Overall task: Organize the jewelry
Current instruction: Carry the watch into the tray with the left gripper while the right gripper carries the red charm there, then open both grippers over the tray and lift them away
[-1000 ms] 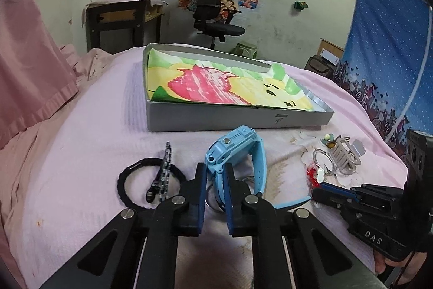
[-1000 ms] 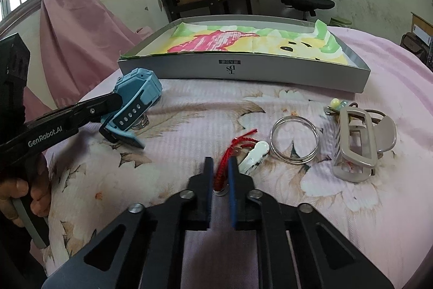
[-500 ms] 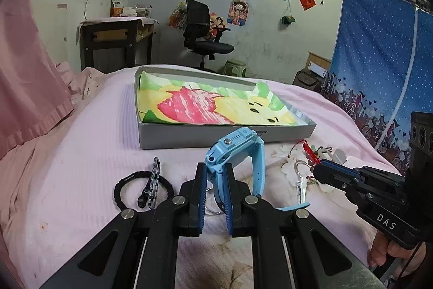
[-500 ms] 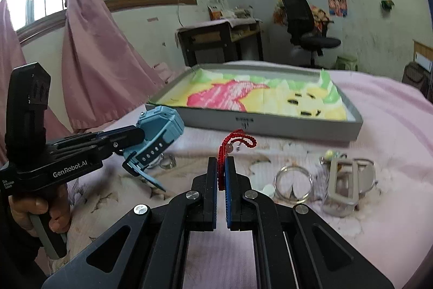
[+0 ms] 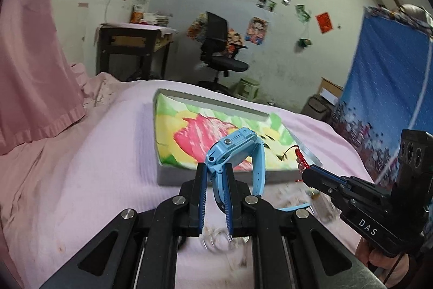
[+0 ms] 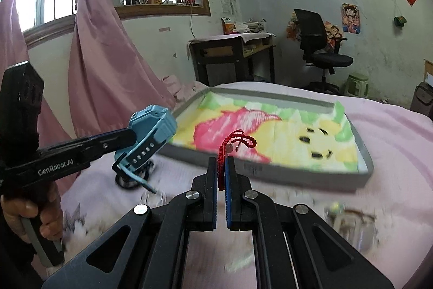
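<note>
The left gripper (image 5: 215,175) is clamping its blue-padded fingers (image 5: 201,197) narrowly on the strap of a light-blue smartwatch (image 5: 235,153). The watch body is standing above the fingertips at the centre of the left wrist view, and the free strap end is hanging down to the right. In the right wrist view the same gripper is entering from the left edge, with the watch at centre left, clear of the bedding.

The right gripper (image 6: 222,172) is pinching a red braided cord bracelet (image 6: 235,142) between nearly closed fingers (image 6: 212,180). The cord is looping up above the fingertips at the centre of that view, and a small pale bead is showing on it. In the left wrist view this gripper is reaching in from the lower right, the red cord showing at its tip.

A shallow grey tray (image 6: 270,169), lined with a green, yellow and pink cartoon cloth (image 6: 284,137), is lying on the pink bedspread (image 5: 94,167) beyond both grippers, in the middle of each view. A hand (image 6: 32,210) is gripping the left tool's handle at the lower left of the right wrist view. Small items at the lower right of that view are too blurred to identify.
</note>
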A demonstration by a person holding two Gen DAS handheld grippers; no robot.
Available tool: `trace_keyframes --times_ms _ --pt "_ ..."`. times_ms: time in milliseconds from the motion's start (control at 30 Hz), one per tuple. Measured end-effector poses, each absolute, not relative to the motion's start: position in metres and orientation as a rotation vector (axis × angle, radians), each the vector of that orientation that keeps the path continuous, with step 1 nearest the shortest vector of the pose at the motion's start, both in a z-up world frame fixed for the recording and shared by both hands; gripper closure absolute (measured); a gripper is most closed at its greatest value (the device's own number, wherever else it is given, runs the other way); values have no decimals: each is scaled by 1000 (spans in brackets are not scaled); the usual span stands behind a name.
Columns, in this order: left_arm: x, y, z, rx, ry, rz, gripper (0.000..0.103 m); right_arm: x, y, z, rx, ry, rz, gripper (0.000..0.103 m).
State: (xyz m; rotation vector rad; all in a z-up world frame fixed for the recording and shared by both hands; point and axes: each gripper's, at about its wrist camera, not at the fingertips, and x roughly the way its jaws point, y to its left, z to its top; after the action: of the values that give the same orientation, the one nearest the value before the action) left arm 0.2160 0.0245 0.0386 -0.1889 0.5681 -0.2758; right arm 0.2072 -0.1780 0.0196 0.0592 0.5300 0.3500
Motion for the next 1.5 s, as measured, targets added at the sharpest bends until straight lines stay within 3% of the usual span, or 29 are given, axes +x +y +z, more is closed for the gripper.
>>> trace_keyframes --times_ms 467,1000,1067,1167,1233,1300,1367,1433,1500 --pt "297 11 20 -199 782 -115 92 302 -176 -11 179 742 342 98" --pt "288 9 25 -174 740 -142 91 305 -191 -27 243 773 320 96" --pt "281 10 27 -179 716 -156 90 297 -197 -23 251 748 303 88" --pt "267 9 31 -176 673 -171 84 277 -208 -14 271 678 266 65" --pt "255 8 33 -177 639 -183 78 266 -215 -8 281 640 247 59" --pt "244 7 36 -177 604 -191 59 254 -220 -2 285 610 233 53" --pt "228 6 41 -173 542 -191 46 239 -225 5 283 568 212 46" --pt "216 5 45 -164 497 -188 44 227 -228 9 285 535 192 41" --pt "206 4 49 -155 470 -190 34 211 -232 16 283 501 160 34"
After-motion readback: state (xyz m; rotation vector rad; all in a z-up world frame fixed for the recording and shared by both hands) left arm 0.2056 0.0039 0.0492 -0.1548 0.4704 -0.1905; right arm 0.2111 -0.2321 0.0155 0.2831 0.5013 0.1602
